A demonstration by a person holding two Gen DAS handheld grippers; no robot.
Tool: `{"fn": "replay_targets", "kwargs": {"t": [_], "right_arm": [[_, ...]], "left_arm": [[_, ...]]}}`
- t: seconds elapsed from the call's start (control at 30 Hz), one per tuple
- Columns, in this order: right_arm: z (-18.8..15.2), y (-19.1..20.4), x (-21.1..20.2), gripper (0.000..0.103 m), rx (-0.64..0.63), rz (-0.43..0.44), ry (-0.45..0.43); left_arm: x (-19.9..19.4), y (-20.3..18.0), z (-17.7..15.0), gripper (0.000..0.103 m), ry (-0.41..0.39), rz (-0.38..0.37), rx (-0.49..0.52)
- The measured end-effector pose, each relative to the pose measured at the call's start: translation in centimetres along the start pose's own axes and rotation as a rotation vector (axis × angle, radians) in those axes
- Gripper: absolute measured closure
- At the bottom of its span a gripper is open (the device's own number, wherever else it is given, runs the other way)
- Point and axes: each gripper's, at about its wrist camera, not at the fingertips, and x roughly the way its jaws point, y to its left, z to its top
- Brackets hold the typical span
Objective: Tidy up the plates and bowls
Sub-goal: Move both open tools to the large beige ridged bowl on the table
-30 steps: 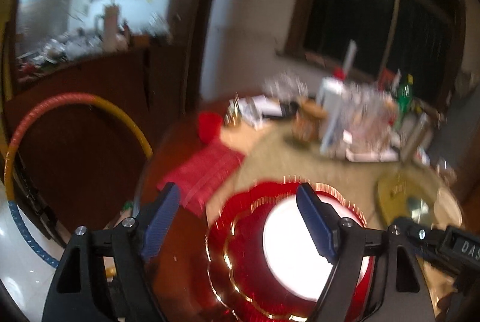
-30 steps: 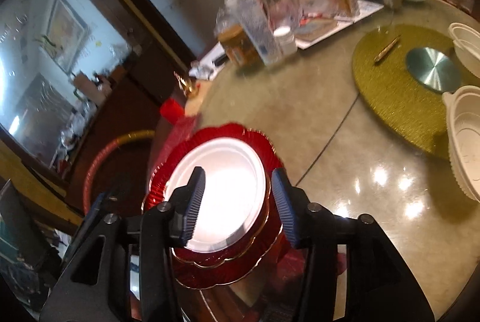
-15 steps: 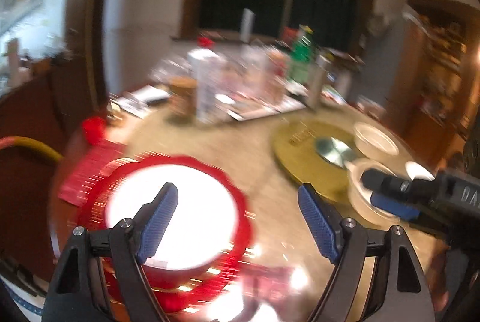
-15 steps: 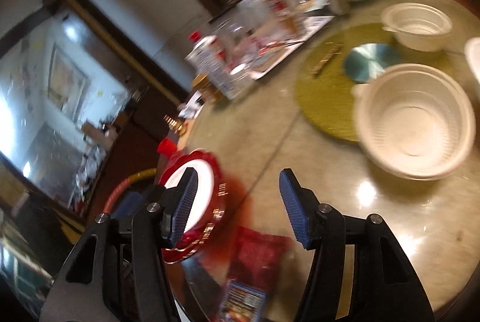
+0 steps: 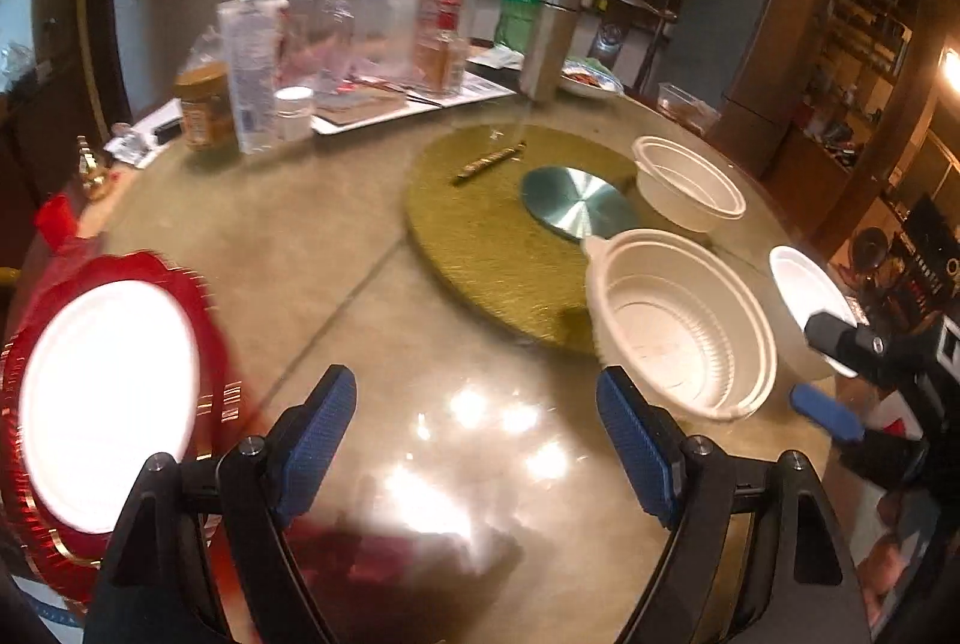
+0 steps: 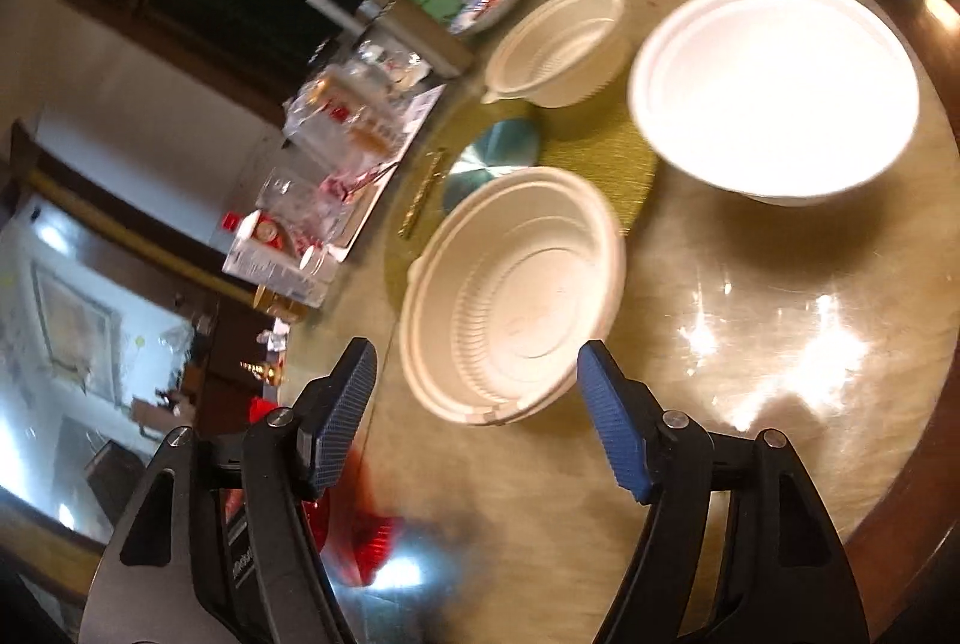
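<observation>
We hold both sets of tongs over the tabletop (image 5: 336, 248) with nothing in either. The left tongs (image 5: 477, 440) stand wide apart above bare, glossy stone, and the right tongs (image 6: 477, 404) are opening, with only the near rim of the nearest bowl (image 6: 516, 296) showing between their tips, not yet touched as far as we can tell. The task's things lie in two groups: a white plate (image 5: 105, 398) rests on a red scalloped charger (image 5: 207, 308) at the left edge of the tabletop, while three white bowls sit to the right, the nearest bowl overlapping the edge of a gold round mat (image 5: 480, 236), a smaller bowl (image 6: 558, 44) at the mat's far side and a large bright bowl (image 6: 774, 86) beside them. We judge these bowls to be thin moulded plastic: light, somewhat flexible, ribbed on the wall and smooth enough to slide on the polished stone. A hard squeeze could buckle the wall, so we would take the nearest bowl by its rolled rim, one pad inside and one outside, near the small tab at its lip, and lift gently, since an empty bowl may tip or skate away from a sideways nudge.
</observation>
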Motion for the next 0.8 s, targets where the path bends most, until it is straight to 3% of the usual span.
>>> {"fn": "replay_targets", "kwargs": {"t": [0.07, 0.13, 0.8], "right_arm": [[0.4, -0.8, -0.2, 0.007, 0.011, -0.001, 0.009], [0.8, -1.3, -0.2, 0.001, 0.025, 0.011, 0.022], [2.6, -3.6, 3.5, 0.001, 0.115, 0.036, 0.14]], "left_arm": [[0.7, -1.1, 0.6, 0.02, 0.005, -0.009, 0.004], [1.2, -1.9, 0.8, 0.02, 0.008, -0.013, 0.011], [5.6, -4.1, 1.9, 0.02, 0.066, 0.007, 0.007]]}}
